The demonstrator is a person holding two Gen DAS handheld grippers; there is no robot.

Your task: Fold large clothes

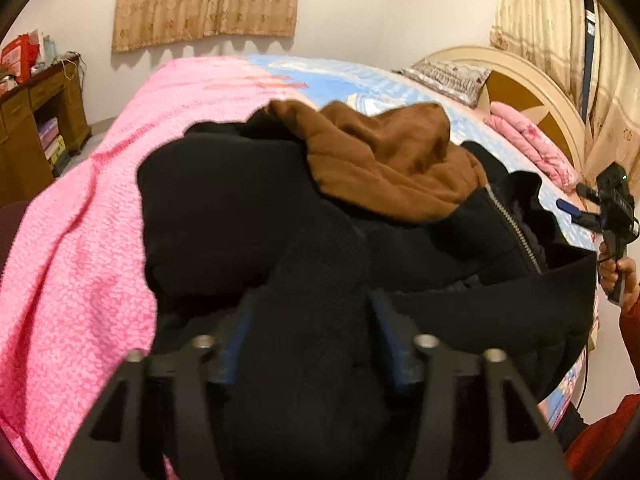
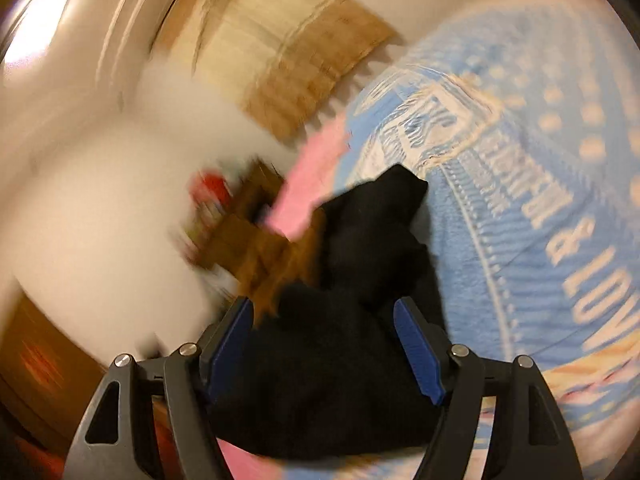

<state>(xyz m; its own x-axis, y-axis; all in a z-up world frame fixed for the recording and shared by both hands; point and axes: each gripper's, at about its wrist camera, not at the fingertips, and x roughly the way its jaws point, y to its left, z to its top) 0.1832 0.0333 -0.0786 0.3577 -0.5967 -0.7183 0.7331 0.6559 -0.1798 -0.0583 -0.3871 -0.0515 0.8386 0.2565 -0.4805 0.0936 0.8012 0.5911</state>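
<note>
On the bed [image 1: 100, 208], near its front edge, lies the black jacket [image 1: 224, 208] in a loose heap, with its brown hood lining [image 1: 384, 160] turned up on top and a metal zipper [image 1: 516, 232] running down its right side. The jacket rests partly on the pink cover [image 1: 72, 264] and partly on the blue printed sheet [image 1: 344, 84].

The left wrist view is sharp and shows the room: the headboard [image 1: 532, 92] with a pillow [image 1: 448, 76] at the far right corner of the bed, curtains [image 1: 208, 0] on the wall, and a wooden desk [image 1: 36, 128] at the left. It also shows the right tool [image 1: 576, 212] from outside, raised beside the right edge of the bed, with a hand [image 1: 620, 276] around its grip and a red sleeve [image 1: 600, 436] below.

The right wrist view is strongly blurred. It gives a close look at the letters on the blue sheet, which the other view does not.

The left tool [image 1: 308, 344] points down into the jacket; its jaws stand apart with a thick fold of black cloth between them, but I cannot tell if the pads press it. The right tool has its jaws apart too, with black cloth between the blue pads [image 2: 420, 352], not pressed.
</note>
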